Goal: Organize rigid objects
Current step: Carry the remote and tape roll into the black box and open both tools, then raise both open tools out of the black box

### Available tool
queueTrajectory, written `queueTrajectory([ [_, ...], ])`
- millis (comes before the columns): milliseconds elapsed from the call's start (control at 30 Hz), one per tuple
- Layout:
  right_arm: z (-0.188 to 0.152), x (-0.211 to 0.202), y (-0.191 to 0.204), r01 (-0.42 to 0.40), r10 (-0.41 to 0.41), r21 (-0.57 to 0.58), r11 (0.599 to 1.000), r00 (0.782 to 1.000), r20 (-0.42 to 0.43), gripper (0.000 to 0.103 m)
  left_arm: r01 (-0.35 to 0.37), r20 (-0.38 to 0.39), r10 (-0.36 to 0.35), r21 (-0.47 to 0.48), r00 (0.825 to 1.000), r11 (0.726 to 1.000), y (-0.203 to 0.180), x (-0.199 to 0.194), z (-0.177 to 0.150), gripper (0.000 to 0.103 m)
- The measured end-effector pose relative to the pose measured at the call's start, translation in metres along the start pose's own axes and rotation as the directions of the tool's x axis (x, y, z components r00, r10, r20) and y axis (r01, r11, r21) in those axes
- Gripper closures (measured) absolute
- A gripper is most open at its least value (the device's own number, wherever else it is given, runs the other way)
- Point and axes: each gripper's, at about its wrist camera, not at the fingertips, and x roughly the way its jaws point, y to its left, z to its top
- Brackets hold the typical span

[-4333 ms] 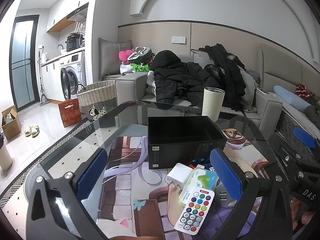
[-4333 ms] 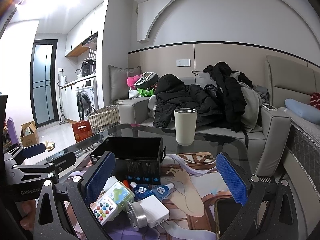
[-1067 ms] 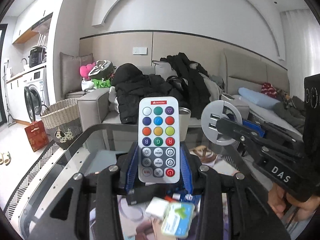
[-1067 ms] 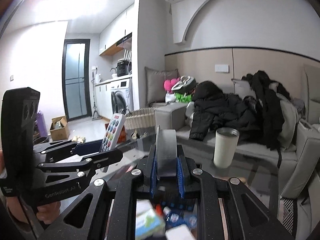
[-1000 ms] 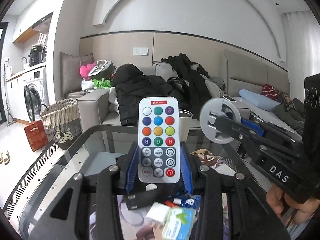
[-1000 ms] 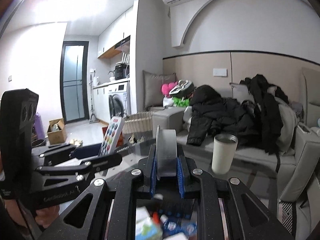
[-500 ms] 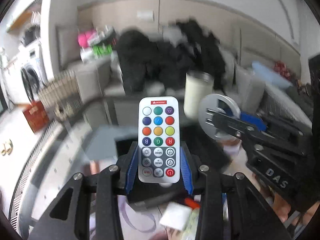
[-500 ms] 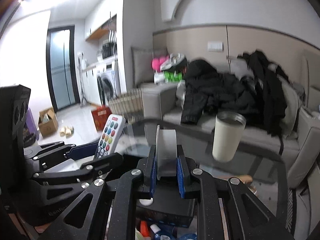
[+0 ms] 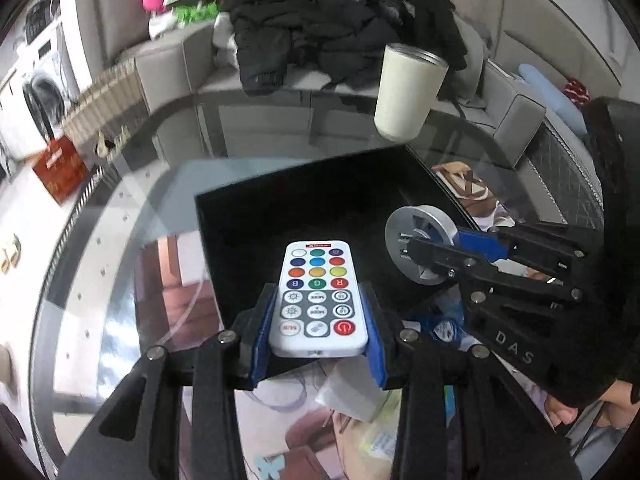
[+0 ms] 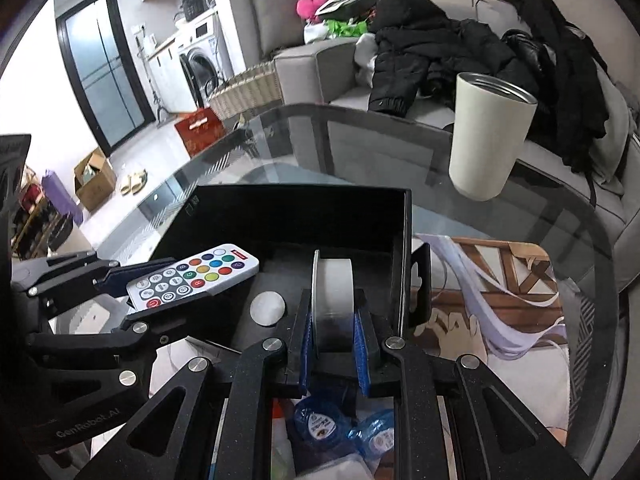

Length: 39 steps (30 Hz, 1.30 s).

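Observation:
My left gripper [image 9: 318, 336] is shut on a white remote [image 9: 319, 296] with coloured buttons and holds it over the open black box [image 9: 280, 208]. My right gripper [image 10: 333, 344] is shut on a silver round charger disc [image 10: 332, 300], held on edge above the same box [image 10: 288, 216]. The disc [image 9: 420, 238] and right gripper show at the right of the left wrist view; the remote [image 10: 196, 276] shows at the left of the right wrist view. A small white round piece [image 10: 268, 309] lies on the box floor.
A cream tumbler [image 10: 486, 136] stands on the glass table [image 10: 360, 148] behind the box. Blue packets [image 10: 320, 426], a white adapter [image 9: 352, 392] and a green-white pack lie in front of the box. A sofa with dark coats stands behind.
Both grippers have tilted down and moved forward over the black box, carrying the remote and the disc from raised height to just above its opening.

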Motion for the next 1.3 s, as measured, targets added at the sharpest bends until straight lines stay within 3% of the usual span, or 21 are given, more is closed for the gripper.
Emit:
queueTrajectory([
  [133, -0.004, 0.004, 0.006, -0.029, 0.027, -0.018, 0.999, 0.996, -0.083, 0.086, -0.008, -0.019, 0.009, 0.02, 1.0, 1.0, -0.004, 0.003, -0.006, 0.066],
  [533, -0.005, 0.001, 0.009, -0.026, 0.023, -0.031, 0.999, 0.996, -0.081, 0.084, -0.049, 0.008, 0.048, 0.027, 0.999, 0.998, -0.003, 0.0, -0.008, 0.064],
  [733, -0.005, -0.001, 0.008, -0.039, 0.038, -0.016, 0.999, 0.997, -0.072, 0.081, -0.064, 0.051, 0.063, 0.022, 0.997, 0.998, -0.002, -0.009, -0.009, 0.051],
  [1033, -0.005, -0.031, 0.012, -0.025, 0.025, -0.01, 1.0, 0.999, 0.044, 0.075, -0.057, 0.17, 0.055, 0.004, 0.984, 0.998, -0.001, -0.038, -0.012, 0.048],
  [1200, -0.005, -0.062, 0.017, -0.021, 0.024, -0.019, 1.0, 0.985, 0.17, 0.075, -0.049, 0.279, 0.05, -0.011, 0.959, 0.999, -0.001, -0.065, -0.016, 0.046],
  [1300, -0.007, -0.086, 0.023, -0.012, 0.022, -0.039, 0.999, 0.965, 0.26, 0.075, -0.05, 0.351, 0.049, -0.008, 0.935, 0.999, -0.003, -0.083, -0.02, 0.046],
])
